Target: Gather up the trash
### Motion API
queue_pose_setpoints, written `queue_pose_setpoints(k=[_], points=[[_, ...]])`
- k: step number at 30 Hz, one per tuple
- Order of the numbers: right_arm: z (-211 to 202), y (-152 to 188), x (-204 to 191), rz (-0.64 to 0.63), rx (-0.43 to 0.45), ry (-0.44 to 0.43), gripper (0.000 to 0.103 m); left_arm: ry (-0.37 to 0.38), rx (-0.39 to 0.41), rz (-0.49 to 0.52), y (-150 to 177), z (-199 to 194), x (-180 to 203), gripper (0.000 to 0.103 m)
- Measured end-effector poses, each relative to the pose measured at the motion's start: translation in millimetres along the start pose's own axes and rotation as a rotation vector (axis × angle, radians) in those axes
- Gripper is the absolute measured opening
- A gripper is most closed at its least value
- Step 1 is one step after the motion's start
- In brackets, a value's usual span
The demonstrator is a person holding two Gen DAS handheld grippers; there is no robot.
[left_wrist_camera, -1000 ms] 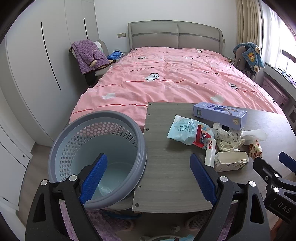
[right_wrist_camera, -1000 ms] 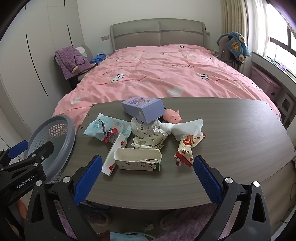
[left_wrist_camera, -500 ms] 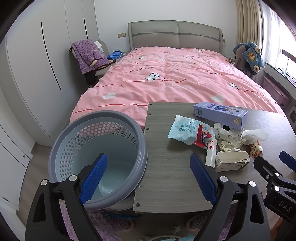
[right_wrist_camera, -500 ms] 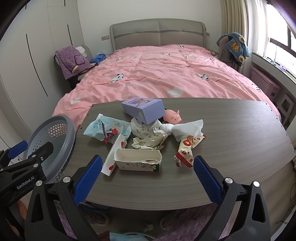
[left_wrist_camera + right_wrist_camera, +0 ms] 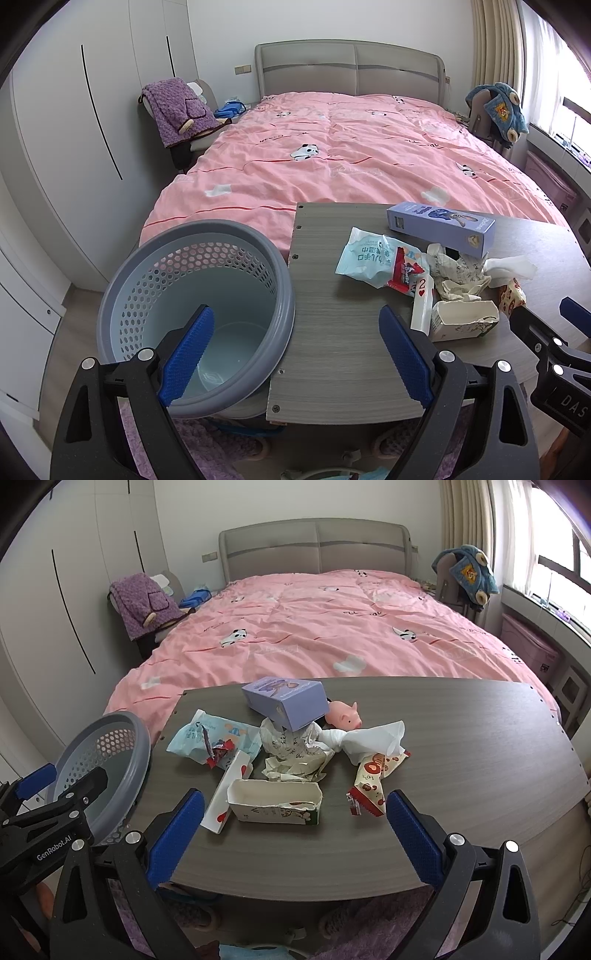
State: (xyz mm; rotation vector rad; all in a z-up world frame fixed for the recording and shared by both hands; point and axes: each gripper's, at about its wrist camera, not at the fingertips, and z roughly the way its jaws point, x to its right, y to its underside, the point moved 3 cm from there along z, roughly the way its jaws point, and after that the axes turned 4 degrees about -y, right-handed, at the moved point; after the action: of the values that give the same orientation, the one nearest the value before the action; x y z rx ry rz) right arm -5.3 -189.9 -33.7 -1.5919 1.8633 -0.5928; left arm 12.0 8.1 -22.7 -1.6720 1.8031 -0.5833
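Beside the dark table [image 5: 443, 775], an empty grey basket [image 5: 236, 236] (perforated walls); wrappers [image 5: 373, 779] litter the tabletop; both grippers [image 5: 295, 354] [image 5: 291, 842] gape wide, holding nothing.

Both wrist views face bed — share table [image 5: 332, 354] litter.

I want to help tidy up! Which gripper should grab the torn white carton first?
Probably the right gripper. It is open with the torn carton straight ahead between its fingers. The left gripper, also open, faces the basket and bare table; the carton lies off to its side.
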Motion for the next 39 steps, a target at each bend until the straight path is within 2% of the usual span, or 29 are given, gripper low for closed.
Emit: queue_pose_setpoints(k=[39], points=[[-1.9, -1.4, 5.7, 0.005, 0.01, 0.004, 0.097, -0.008, 0.0, 0.002, 1.3, 4.4, -1.0, 0.087]])
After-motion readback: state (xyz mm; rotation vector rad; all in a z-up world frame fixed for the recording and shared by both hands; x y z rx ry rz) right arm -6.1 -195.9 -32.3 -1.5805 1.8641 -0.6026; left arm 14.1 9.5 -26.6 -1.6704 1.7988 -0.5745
